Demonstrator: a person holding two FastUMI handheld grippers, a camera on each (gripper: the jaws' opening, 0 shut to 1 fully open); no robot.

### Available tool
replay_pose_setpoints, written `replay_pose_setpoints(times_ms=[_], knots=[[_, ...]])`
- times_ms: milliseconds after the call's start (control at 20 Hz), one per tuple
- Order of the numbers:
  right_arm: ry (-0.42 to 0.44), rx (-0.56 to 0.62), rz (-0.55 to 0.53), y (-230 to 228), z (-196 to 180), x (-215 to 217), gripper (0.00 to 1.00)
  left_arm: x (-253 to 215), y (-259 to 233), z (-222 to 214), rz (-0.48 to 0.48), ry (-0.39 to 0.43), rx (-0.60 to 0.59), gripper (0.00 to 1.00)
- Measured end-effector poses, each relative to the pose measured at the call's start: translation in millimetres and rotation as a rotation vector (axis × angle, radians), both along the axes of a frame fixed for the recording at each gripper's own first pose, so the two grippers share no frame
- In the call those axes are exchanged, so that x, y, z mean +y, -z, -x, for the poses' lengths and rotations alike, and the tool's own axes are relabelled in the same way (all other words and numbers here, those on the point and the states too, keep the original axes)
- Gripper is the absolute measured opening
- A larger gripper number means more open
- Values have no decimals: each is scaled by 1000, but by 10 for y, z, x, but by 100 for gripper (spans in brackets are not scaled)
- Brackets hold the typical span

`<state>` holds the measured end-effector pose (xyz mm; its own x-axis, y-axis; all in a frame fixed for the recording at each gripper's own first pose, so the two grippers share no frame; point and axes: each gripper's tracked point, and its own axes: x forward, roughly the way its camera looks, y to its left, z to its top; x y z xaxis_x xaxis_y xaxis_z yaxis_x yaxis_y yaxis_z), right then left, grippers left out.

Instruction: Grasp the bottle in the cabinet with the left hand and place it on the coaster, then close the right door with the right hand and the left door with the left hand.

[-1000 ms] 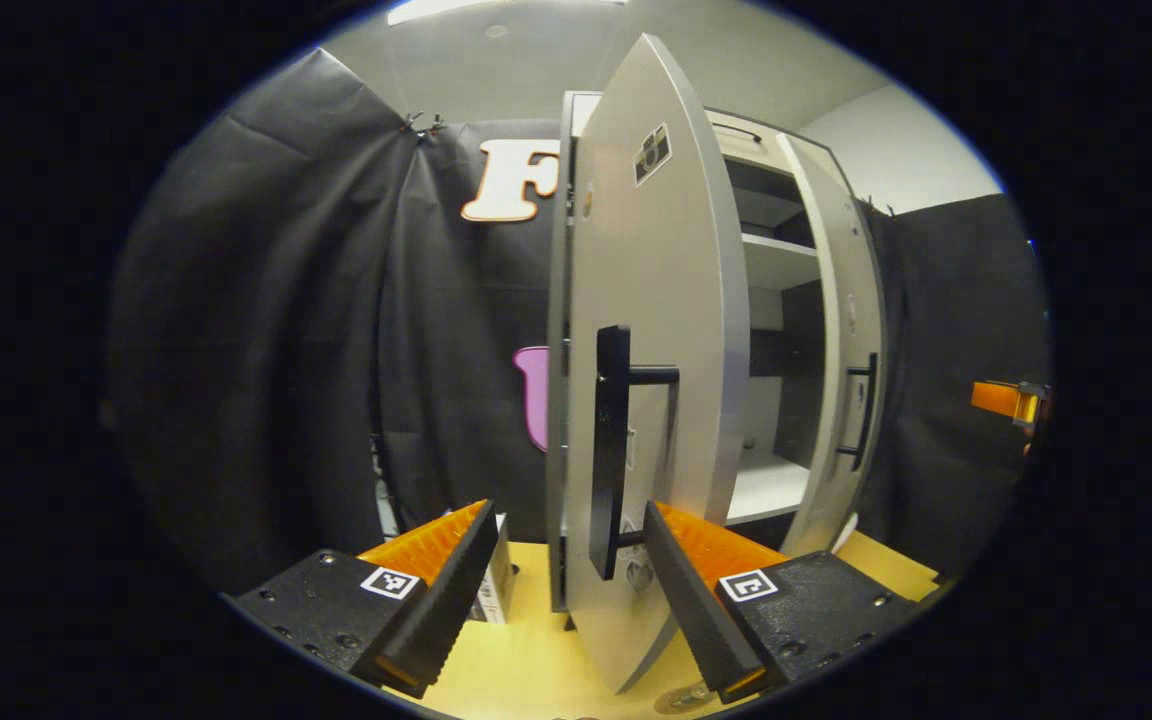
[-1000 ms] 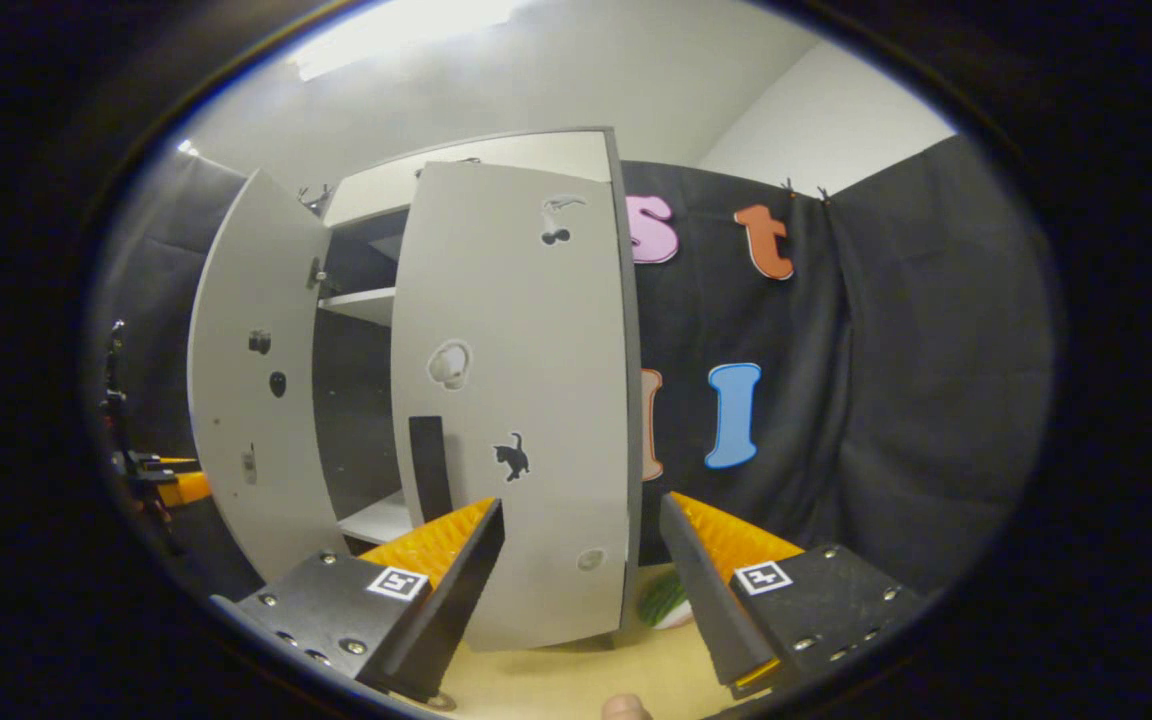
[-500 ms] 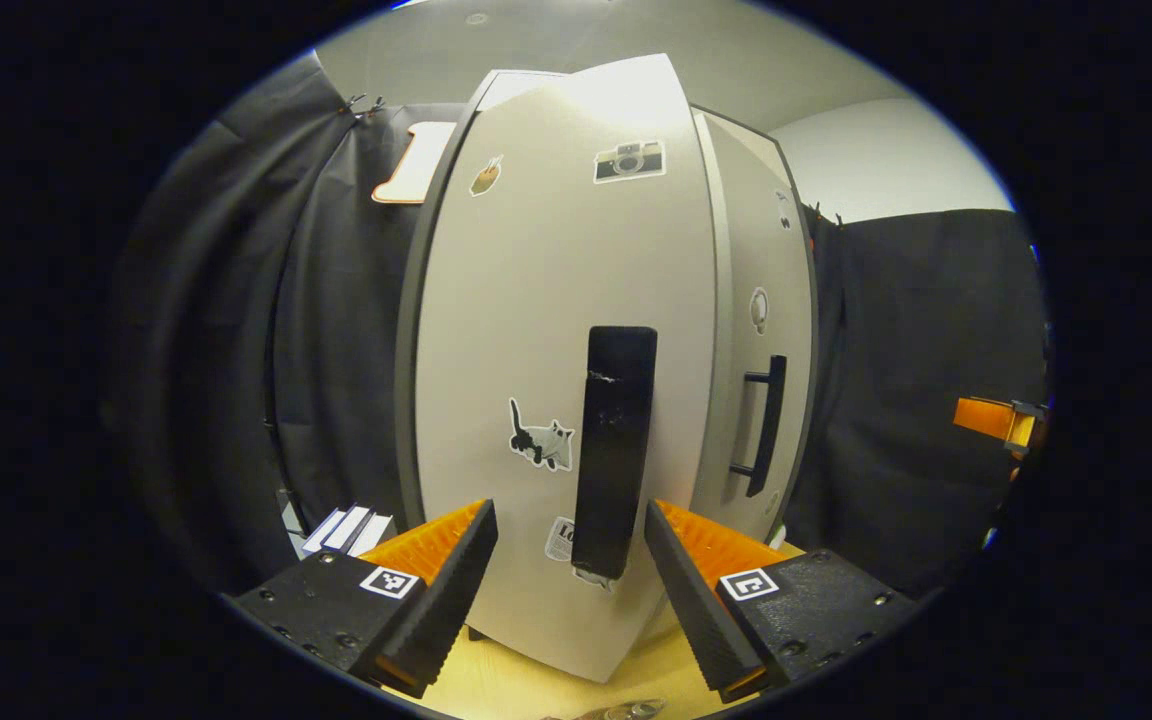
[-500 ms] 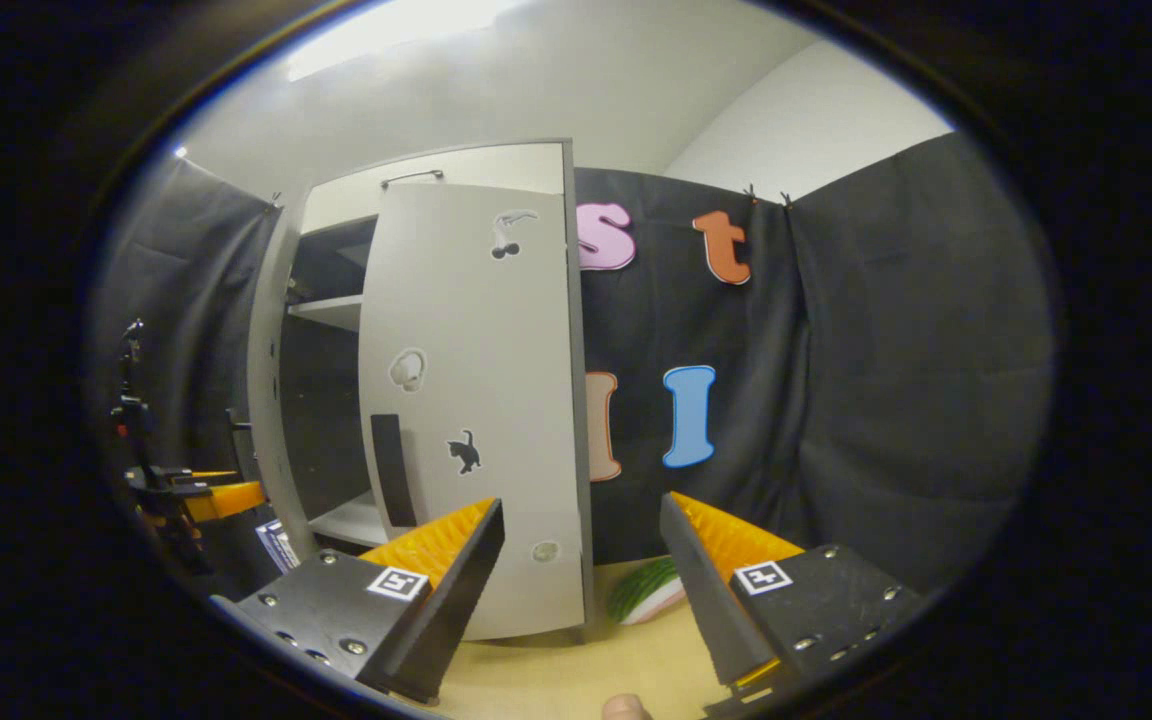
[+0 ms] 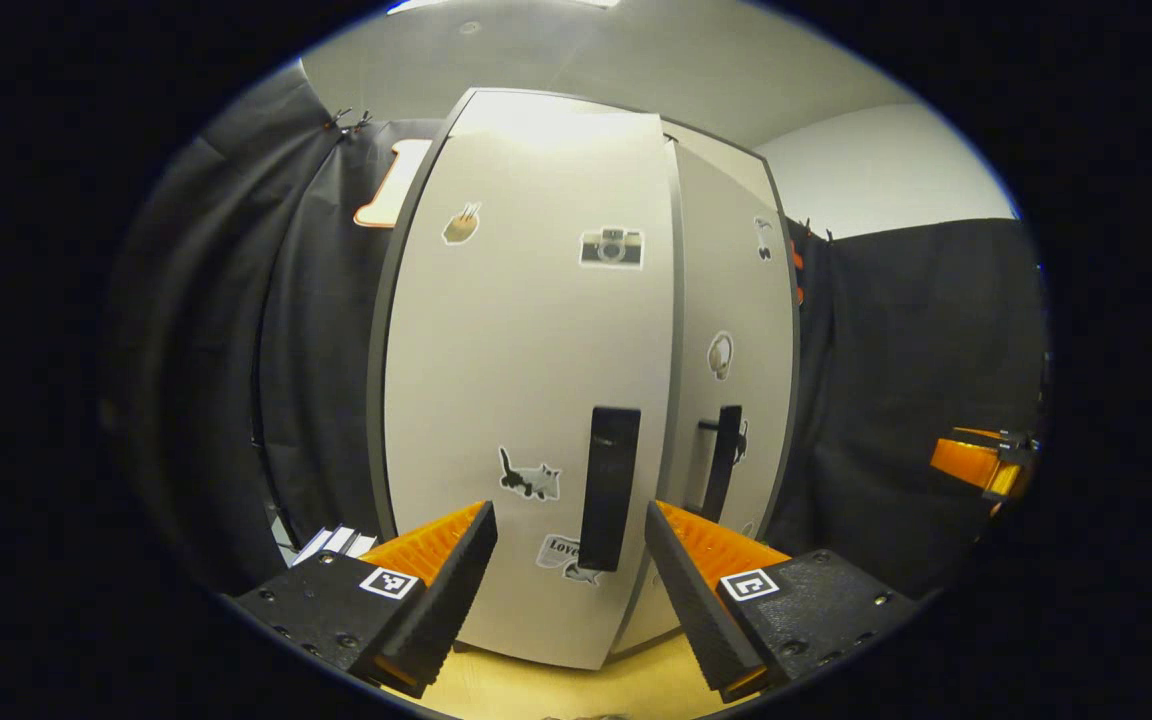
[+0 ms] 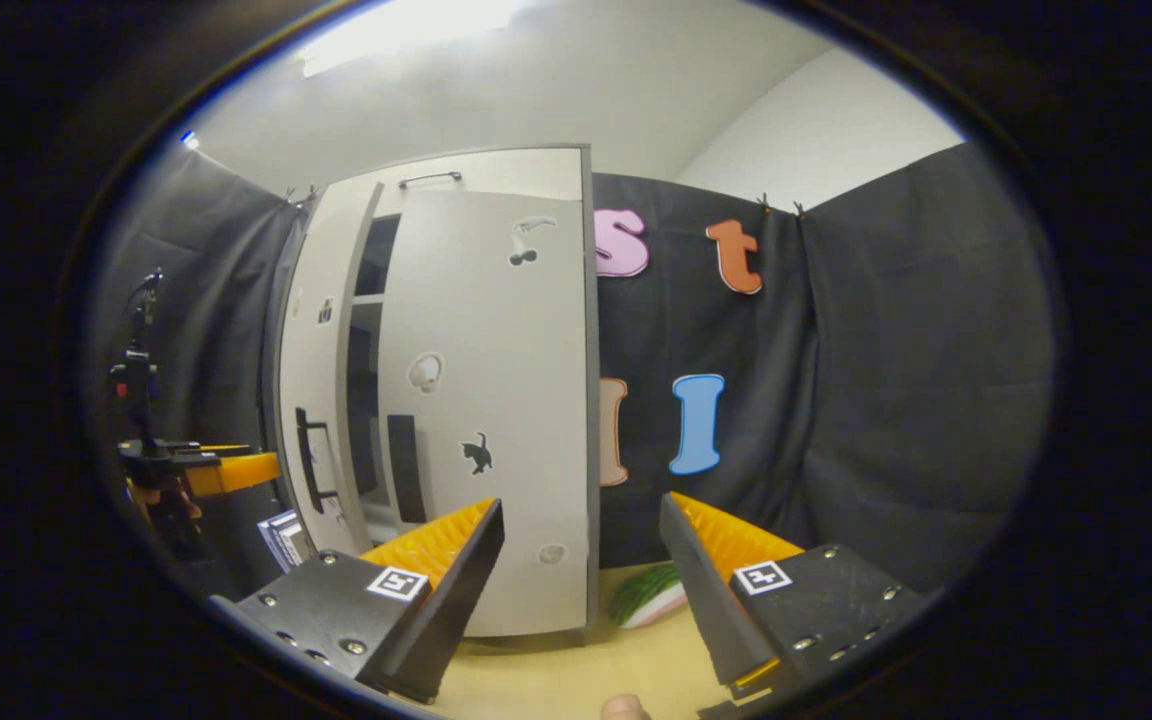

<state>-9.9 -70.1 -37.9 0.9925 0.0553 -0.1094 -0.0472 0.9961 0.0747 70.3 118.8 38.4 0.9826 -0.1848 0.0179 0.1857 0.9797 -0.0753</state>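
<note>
Swung nearly shut since before, left door (image 5: 526, 400) is faced by left gripper (image 5: 569, 590), spread wide, nothing held. Right door (image 6: 496, 400) is closed; right gripper (image 6: 581, 590) is wide too, with a green thing (image 6: 648, 596) at 5 o'clock of the cabinet (image 6: 476, 175).

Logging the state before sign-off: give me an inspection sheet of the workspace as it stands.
Surface: bare stretch of yellow table in front of the cabinet.
Job's things: left door nearly shut; right door ajar, a dark gap between them. Bottle and coaster: nothing seen.
Clutter: green striped object beside the cabinet; small box.
Grippers: left gripper open, empty, facing the left door's handle; right gripper open, empty.
Cables: nothing seen.
Surroundings: black cloth wall, white ceiling.
</note>
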Motion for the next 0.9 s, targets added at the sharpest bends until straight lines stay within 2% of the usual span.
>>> replay_pose_setpoints(times_ms=[50, 100, 150, 200, 300, 350, 400, 450, 500, 550, 600, 650, 700, 750, 800, 900], knots=[[-10, -4, -6, -20, -22, 48, 96, 8, -44, 4, -9, -11, -9, 94], [-16, -8, -9, -30, -46, 90, 96, 25, -77, 8, -23, -23, -12, 89], [-20, -6, -6, -27, -58, 123, 96, 23, -82, 14, -38, -32, -9, 89], [-20, -1, 1, -3, -71, 154, 95, 17, -81, 19, -53, -44, 0, 94], [-19, 18, 20, 53, -110, 235, 93, -14, -57, 26, -70, -57, 32, 95], [-16, 25, 27, 61, -133, 282, 93, -16, -55, 33, -73, -73, 50, 90], [-8, 32, 34, 50, -169, 326, 93, -9, -99, 30, -74, -94, 54, 95], [-1, 30, 40, -5, -213, 381, 92, 4, -171, 17, -79, -122, 49, 91], [4, 10, 39, -131, -277, 457, 96, 34, -286, 1, -94, -157, 31, 95], [5, -27, 31, -312, -335, 540, 96, 68, -437, -20, -120, -194, -11, 92], [2, -67, 17, -491, -391, 647, 96, 88, -603, -29, -160, -229, -62, 95], [-6, -100, -1, -661, -429, 743, 96, 80, -755, -16, -198, -251, -108, 92], [-23, -123, -19, -773, -476, 844, 95, 1, -851, 27, -221, -251, -145, 95], [-35, -135, -33, -835, -498, 927, 95, -110, -911, 46, -219, -233, -166, 92], [-40, -148, -44, -884, -497, 955, 93, -208, -932, 67, -200, -208, -172, 95], [-51, -164, -53, -914, -479, 1008, 95, -373, -887, 93, -138, -151, -144, 94]])
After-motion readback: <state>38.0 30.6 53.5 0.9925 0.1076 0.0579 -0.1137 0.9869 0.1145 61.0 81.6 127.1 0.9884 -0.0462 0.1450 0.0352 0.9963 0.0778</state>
